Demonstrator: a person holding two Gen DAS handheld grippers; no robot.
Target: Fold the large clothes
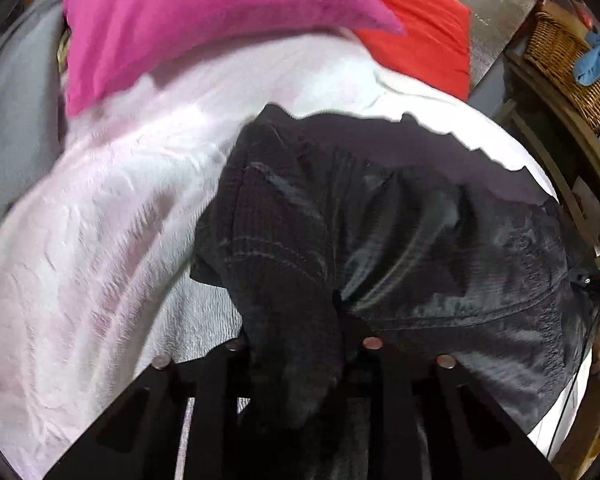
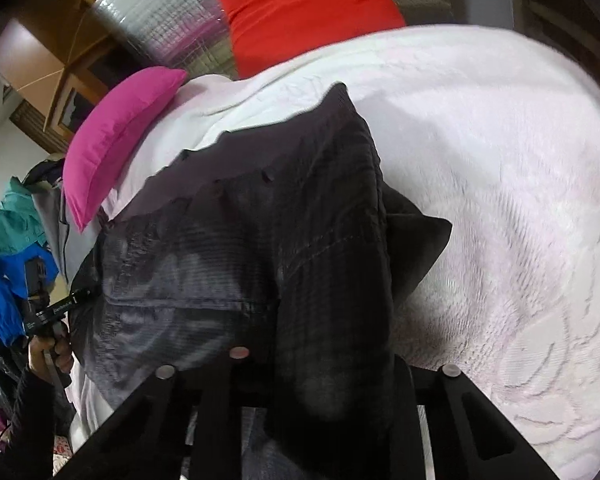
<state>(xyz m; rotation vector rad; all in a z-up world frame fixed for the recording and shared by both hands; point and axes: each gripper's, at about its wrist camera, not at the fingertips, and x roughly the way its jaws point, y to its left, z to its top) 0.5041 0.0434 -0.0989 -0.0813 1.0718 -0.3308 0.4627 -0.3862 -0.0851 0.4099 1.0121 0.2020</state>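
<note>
A large dark grey ribbed garment [image 1: 380, 220] lies on a white bed cover [image 1: 80, 260]. A bunched fold of it rises between the fingers of my left gripper [image 1: 296, 360], which is shut on the cloth. In the right wrist view the same garment [image 2: 240, 240] is drawn up into a ridge, and my right gripper [image 2: 324, 368] is shut on that fold. The pads of both are hidden by fabric. At the garment's left edge a person's hand [image 2: 48, 352] holds the other tool.
A pink pillow [image 2: 116, 140] and a red pillow [image 2: 308, 8] lie at the far side of the white bed cover [image 2: 500, 200], against a silvery quilted panel [image 1: 492, 0]. A wicker basket [image 1: 560, 52] stands on a shelf. Blue and teal clothes [image 2: 8, 248] are heaped left.
</note>
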